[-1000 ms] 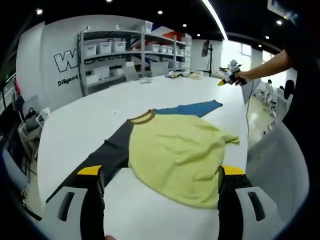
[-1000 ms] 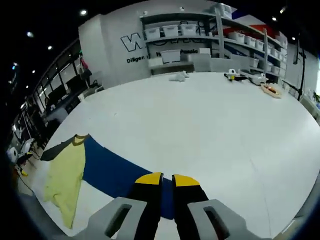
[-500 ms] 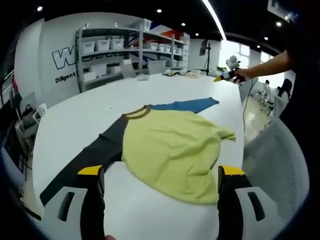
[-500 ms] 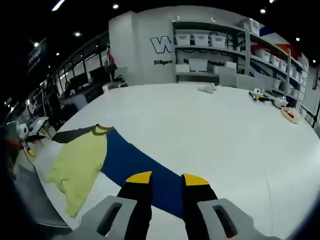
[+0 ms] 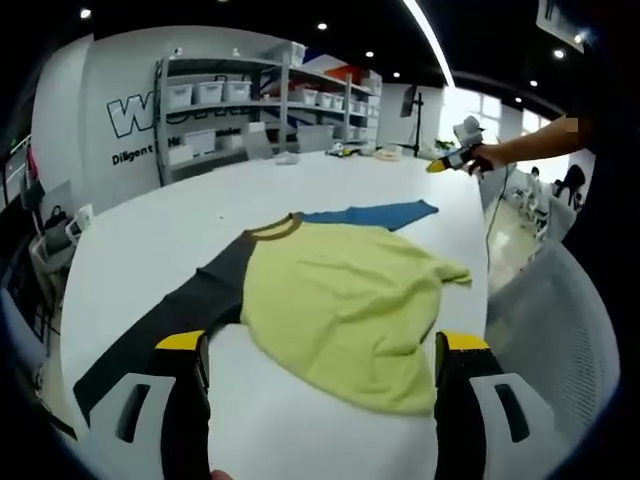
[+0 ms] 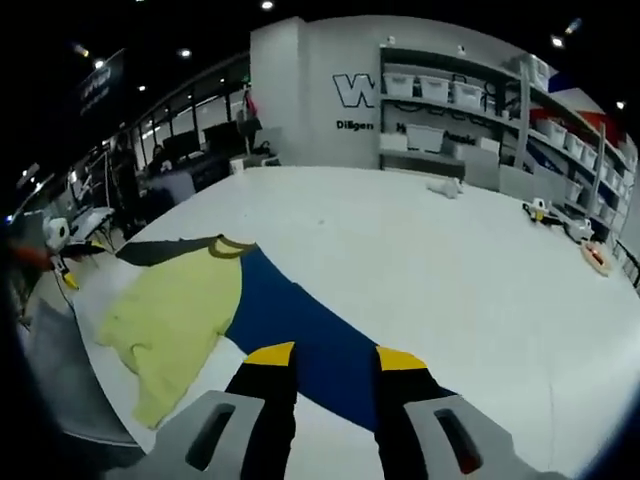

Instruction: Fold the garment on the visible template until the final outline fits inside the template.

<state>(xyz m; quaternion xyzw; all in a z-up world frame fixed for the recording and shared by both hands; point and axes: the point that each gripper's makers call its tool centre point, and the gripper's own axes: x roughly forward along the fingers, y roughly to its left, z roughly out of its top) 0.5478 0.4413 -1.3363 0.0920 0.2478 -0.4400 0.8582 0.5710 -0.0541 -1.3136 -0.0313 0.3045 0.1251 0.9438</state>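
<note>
White matte table (image 5: 150, 230) bearing one flat yellow-green fabric shirt (image 5: 345, 300) with a black sleeve and a blue sleeve (image 6: 300, 340), lightly rumpled; left gripper (image 5: 320, 345) jaws spread wide, empty, above shirt hem; right gripper (image 6: 325, 357) jaws parted, empty, over blue sleeve.

This place looks like a robotics lab or a testing workshop inside a large open hall. There is a very wide white table (image 5: 330, 175), and behind its far edge stand metal shelves (image 5: 265, 100) with many white storage bins (image 6: 425, 84), next to a grey wall with big printed letters (image 5: 125, 115). The dark ceiling has small spot lights (image 5: 322, 26), and along one side stand desks with equipment (image 6: 190, 165).
</note>
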